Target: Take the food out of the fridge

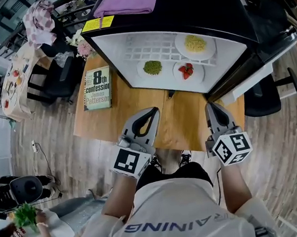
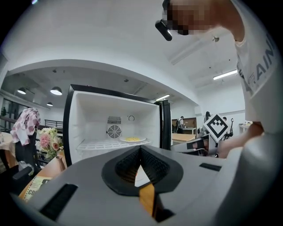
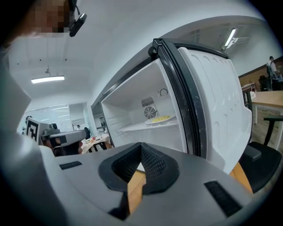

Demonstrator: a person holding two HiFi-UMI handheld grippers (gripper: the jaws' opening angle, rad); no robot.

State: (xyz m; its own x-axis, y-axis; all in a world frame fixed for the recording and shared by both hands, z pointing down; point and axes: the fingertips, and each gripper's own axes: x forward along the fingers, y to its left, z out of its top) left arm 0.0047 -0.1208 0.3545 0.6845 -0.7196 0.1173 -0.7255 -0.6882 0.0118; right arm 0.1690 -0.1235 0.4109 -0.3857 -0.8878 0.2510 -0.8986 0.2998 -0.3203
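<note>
A small fridge (image 1: 117, 61) stands open on a wooden table (image 1: 187, 122). Inside it, a plate of yellow noodles (image 1: 195, 43) rests on the wire shelf. A plate of green food (image 1: 152, 67) and a plate of red strawberries (image 1: 188, 71) sit on the floor below it. My left gripper (image 1: 152, 111) and right gripper (image 1: 212, 105) hover over the table in front of the opening, both shut and empty. The left gripper view shows its closed tips (image 2: 140, 148) below the noodle plate (image 2: 132, 139). The right gripper (image 3: 141, 145) faces the noodle plate (image 3: 160, 118) from the door side.
The fridge door (image 1: 260, 73) hangs open at the right, with an office chair (image 1: 264, 98) beyond it. A book (image 1: 97, 87) lies on the table left of the fridge, with flowers (image 1: 81, 46) behind it. A purple cloth (image 1: 127, 0) lies on the fridge top.
</note>
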